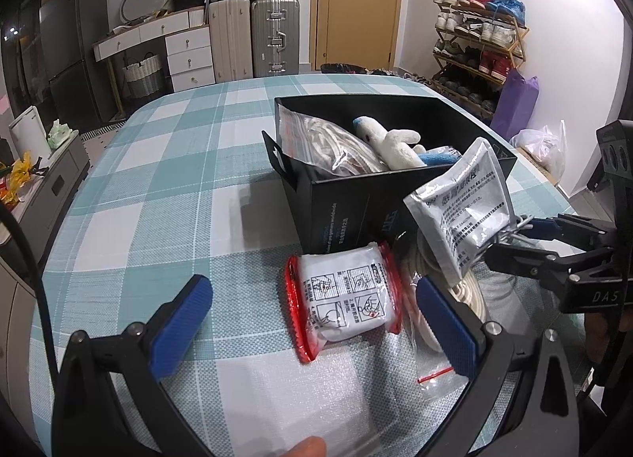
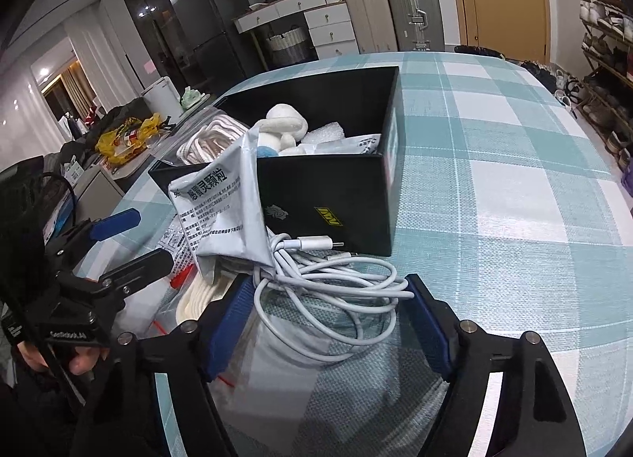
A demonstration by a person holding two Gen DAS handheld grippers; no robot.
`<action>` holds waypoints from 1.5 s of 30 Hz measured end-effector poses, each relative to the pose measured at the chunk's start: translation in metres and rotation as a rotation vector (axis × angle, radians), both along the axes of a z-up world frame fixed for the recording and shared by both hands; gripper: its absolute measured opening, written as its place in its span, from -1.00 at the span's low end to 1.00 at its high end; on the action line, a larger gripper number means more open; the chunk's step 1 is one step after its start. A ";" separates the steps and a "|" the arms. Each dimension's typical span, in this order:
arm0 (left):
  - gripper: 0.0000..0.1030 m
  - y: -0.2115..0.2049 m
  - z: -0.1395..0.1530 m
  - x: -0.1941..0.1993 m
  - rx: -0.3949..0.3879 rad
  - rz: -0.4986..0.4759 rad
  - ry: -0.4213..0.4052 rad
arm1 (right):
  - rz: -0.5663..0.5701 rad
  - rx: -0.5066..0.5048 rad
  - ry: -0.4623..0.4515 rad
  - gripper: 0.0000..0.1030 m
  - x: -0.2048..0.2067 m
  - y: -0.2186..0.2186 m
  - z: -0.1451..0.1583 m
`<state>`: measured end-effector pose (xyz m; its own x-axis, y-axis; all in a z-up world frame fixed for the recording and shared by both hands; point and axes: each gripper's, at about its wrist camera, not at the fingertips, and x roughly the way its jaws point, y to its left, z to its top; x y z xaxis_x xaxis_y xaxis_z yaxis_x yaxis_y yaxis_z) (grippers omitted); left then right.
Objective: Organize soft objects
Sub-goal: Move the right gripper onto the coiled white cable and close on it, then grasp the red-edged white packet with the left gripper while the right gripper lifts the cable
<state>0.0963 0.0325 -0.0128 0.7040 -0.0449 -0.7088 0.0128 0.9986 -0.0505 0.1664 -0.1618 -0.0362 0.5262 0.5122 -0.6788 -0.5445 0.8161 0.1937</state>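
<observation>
Background: yellow door (image 1: 358, 6), upright suitcases (image 1: 253, 37), shoe rack (image 1: 480, 49), white drawer unit (image 1: 188, 53), grey fridge (image 2: 205, 18).

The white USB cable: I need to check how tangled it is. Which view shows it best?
The right wrist view: the white USB cable lies coiled in loose loops between the right gripper's open fingers, connector visible. The left wrist view shows almost none of it, hidden behind the silver sachet.

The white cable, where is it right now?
In the right wrist view, the white cable lies coiled on the table, between the right gripper's open fingers, before the black box.
</observation>
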 end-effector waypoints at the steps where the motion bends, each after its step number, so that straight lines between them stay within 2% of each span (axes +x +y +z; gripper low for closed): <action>1: 1.00 0.000 0.000 0.000 0.002 0.000 0.000 | 0.005 -0.001 -0.004 0.47 -0.001 -0.002 0.001; 10: 1.00 -0.002 0.000 -0.001 0.020 -0.009 0.003 | 0.032 0.021 -0.037 0.45 -0.010 -0.013 0.010; 11: 1.00 -0.003 -0.001 -0.001 0.021 -0.009 0.008 | 0.038 0.027 -0.039 0.28 -0.010 -0.014 0.011; 21: 1.00 -0.004 -0.009 0.006 0.004 -0.002 0.071 | 0.049 0.018 -0.036 0.30 -0.011 -0.015 0.008; 26: 0.95 -0.002 -0.011 0.006 -0.029 -0.016 0.084 | 0.045 0.020 -0.020 0.35 -0.008 -0.014 0.003; 29: 0.77 0.000 -0.012 0.006 -0.054 -0.030 0.084 | 0.033 0.017 -0.016 0.44 -0.007 -0.013 0.001; 31: 0.42 -0.002 -0.012 0.006 -0.061 -0.037 0.091 | 0.022 0.011 -0.019 0.54 -0.006 -0.013 0.001; 34: 0.15 -0.005 -0.013 0.004 -0.073 -0.063 0.092 | 0.012 0.002 -0.028 0.57 -0.006 -0.012 0.001; 37: 0.06 -0.008 -0.011 0.002 -0.068 -0.077 0.080 | 0.013 0.012 -0.023 0.62 -0.005 -0.012 0.001; 45: 0.01 -0.010 -0.009 0.000 -0.066 -0.074 0.072 | 0.008 0.019 -0.015 0.62 -0.003 0.005 -0.001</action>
<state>0.0963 0.0226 -0.0221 0.6446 -0.1431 -0.7510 0.0808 0.9896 -0.1191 0.1636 -0.1570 -0.0368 0.5321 0.5292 -0.6610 -0.5544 0.8078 0.2004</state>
